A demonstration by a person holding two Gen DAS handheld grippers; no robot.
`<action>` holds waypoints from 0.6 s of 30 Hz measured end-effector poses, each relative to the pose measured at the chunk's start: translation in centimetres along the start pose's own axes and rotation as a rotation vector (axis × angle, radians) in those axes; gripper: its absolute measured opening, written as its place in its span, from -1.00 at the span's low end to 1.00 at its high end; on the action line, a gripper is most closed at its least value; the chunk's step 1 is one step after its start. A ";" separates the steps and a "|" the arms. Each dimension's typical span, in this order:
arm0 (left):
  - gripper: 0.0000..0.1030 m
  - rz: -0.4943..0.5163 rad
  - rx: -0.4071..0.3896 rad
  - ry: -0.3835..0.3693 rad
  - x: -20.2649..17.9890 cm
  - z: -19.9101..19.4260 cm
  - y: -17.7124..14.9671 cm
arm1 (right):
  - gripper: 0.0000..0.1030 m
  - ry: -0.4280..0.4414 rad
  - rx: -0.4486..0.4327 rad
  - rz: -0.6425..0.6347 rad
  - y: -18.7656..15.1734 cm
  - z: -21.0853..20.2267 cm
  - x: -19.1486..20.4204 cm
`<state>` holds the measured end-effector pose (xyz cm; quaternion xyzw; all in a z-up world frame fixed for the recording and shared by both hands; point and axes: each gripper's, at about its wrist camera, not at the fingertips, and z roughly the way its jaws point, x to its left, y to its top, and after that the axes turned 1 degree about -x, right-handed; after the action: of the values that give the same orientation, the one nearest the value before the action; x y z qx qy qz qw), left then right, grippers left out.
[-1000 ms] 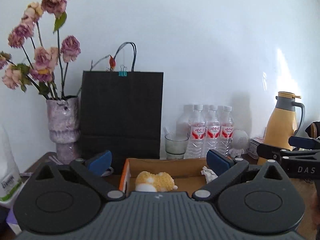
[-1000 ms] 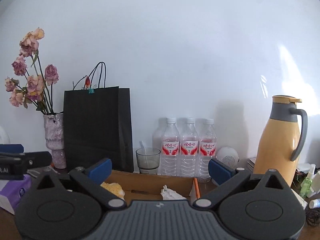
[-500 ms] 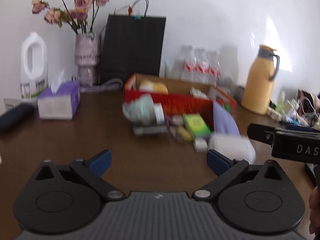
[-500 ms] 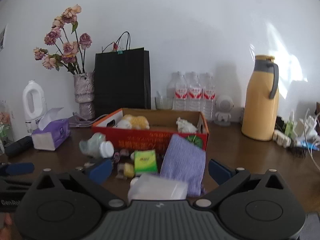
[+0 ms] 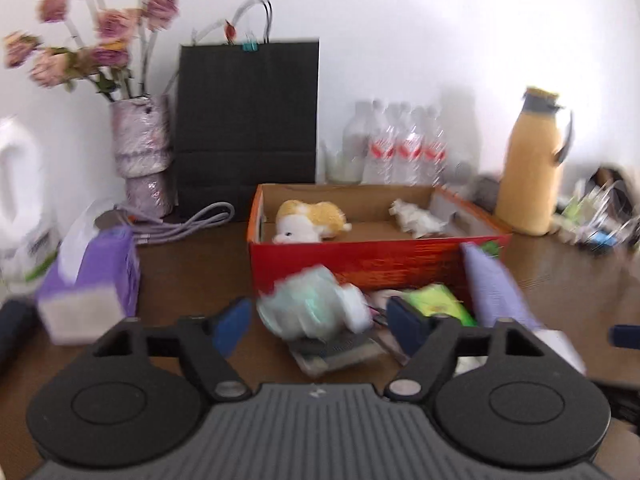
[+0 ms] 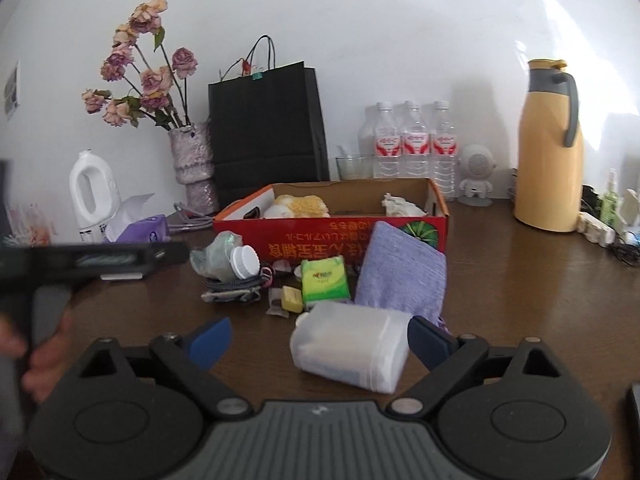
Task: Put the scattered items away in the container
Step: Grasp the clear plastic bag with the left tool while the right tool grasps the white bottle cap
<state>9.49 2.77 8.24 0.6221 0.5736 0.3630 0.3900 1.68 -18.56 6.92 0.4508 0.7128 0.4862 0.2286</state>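
Left wrist view, blurred: the left gripper (image 5: 320,322) fills the lower frame, its blue-padded jaws closing yet still spread, with a crumpled pale-green bottle (image 5: 314,306) between them at centre; no pad presses on it. Behind stands the red cardboard box (image 5: 360,258), a plush toy (image 5: 310,220) and a white crumpled scrap (image 5: 416,216) inside. A green packet (image 5: 438,300) and a purple cloth (image 5: 492,284) lie right of centre before the box.

Right wrist view: the right gripper (image 6: 320,342) at lower frame, jaws closing though wide, brackets a white plastic container (image 6: 352,344) lying on its side on the brown table (image 6: 520,264); the right pad sits just beside it, the left well apart. The box (image 6: 332,236) stands at centre.
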 end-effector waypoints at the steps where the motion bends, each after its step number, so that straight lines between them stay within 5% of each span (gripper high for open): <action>1: 0.46 0.011 0.021 -0.017 0.4 1.5 0.5 | 0.74 0.009 0.006 -0.014 0.4 0.6 0.0; 4: 0.46 0.010 0.071 -0.025 1.3 5.1 1.0 | 0.66 0.025 0.020 -0.026 1.7 2.2 -0.1; 7: -0.03 -0.051 0.118 -0.042 2.3 7.3 0.3 | 0.66 0.048 0.039 -0.032 3.1 4.0 -0.2; 9: -0.71 -0.153 0.118 -0.112 3.6 7.3 -0.1 | 0.66 0.071 0.056 -0.042 4.0 5.5 0.0; 18: -0.89 -0.395 0.006 -0.137 8.3 4.9 0.1 | 0.47 0.237 0.195 -0.247 7.7 16.3 5.6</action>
<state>14.53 10.69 6.23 0.5218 0.6576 0.2346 0.4901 14.63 -4.83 7.57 0.3198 0.8282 0.4329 0.1563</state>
